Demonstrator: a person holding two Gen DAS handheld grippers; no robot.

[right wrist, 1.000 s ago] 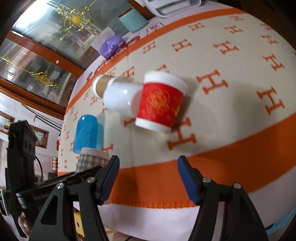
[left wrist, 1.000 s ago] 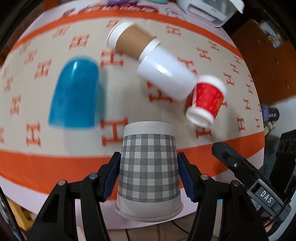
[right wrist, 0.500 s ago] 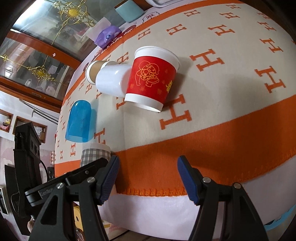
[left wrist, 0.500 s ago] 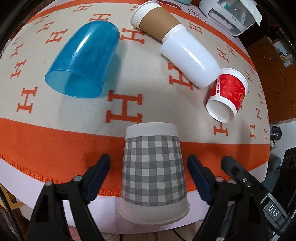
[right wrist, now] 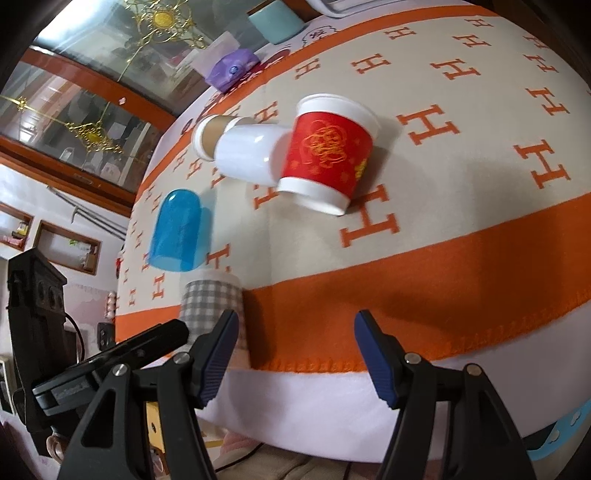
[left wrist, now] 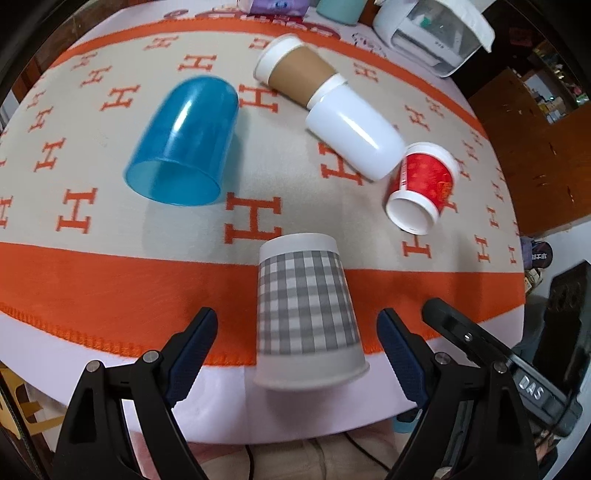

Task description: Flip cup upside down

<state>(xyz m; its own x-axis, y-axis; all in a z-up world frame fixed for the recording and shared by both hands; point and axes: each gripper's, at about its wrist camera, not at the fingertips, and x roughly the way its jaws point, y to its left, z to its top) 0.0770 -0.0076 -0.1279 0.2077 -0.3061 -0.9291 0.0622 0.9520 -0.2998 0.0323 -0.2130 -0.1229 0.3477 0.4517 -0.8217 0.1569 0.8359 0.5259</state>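
Note:
A grey checked paper cup [left wrist: 306, 314] stands upside down, rim on the cloth, near the table's front edge; it also shows in the right wrist view [right wrist: 212, 299]. My left gripper [left wrist: 297, 358] is open, its fingers apart on either side of the cup and not touching it. My right gripper [right wrist: 293, 358] is open and empty, to the right of the checked cup. A red paper cup [right wrist: 327, 155] lies on its side ahead of the right gripper, also seen in the left wrist view [left wrist: 424, 184].
A blue plastic cup [left wrist: 184, 144], a white cup [left wrist: 354, 129] and a brown-sleeved paper cup [left wrist: 295, 70] lie on their sides on the orange-and-beige cloth [left wrist: 92, 280]. A white appliance [left wrist: 432, 29], a teal mug [right wrist: 275, 20] and a purple pack [right wrist: 231, 68] stand at the far edge.
My left gripper has opened, let go of the checked cup and drawn back from it. The cup stays upside down on the cloth. The right gripper has shifted slightly.

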